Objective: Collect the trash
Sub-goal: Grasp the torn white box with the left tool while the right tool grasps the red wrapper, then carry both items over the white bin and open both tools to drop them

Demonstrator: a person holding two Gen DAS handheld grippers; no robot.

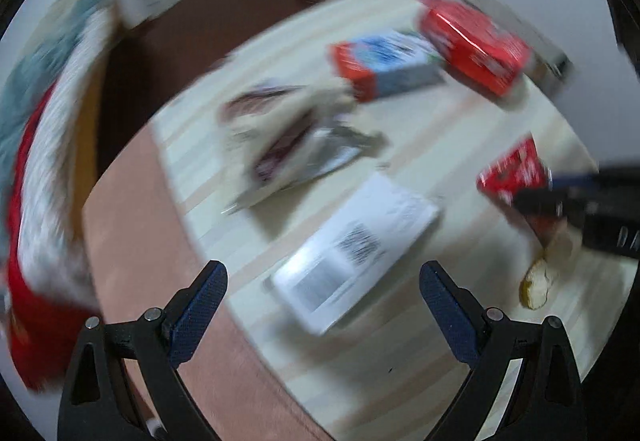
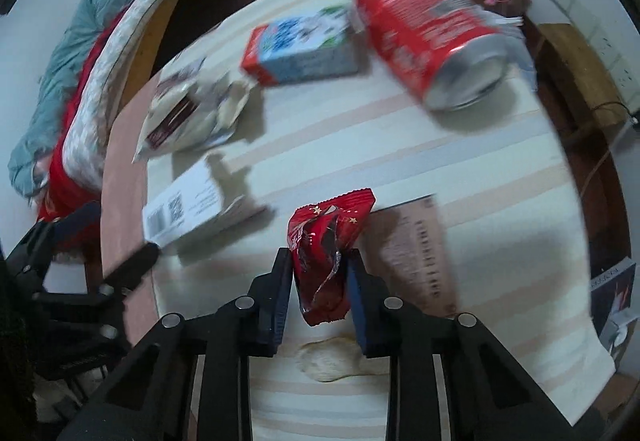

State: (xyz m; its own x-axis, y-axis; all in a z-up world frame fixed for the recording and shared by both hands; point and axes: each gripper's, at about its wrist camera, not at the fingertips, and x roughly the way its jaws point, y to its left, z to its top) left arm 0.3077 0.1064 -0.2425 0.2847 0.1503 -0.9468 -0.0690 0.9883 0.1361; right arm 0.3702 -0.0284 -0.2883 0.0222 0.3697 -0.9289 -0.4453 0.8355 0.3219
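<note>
The right gripper [image 2: 318, 291] has its jaws pinched on a red wrapper [image 2: 326, 257], a crumpled foil snack packet near the counter [image 2: 500, 201] edge closest to the camera, standing up between the pads. It looks almost weightless, limp and slick, so a squeeze across its bunched middle, as here, seems the safest hold; a corner would likely slide out. A pale scrap of food [image 2: 330, 359] lies on the striped cloth just below it.

The left gripper [image 1: 320, 305] hangs wide open with nothing in it, over a white box [image 1: 356, 245] near the left edge. That cardboard box looks light but stiff, best taken across its narrow sides. Further back lie a torn bag [image 2: 188, 109], a milk carton [image 2: 300, 49] and a soda can [image 2: 428, 37] on its side; the can may roll and dent.
</note>
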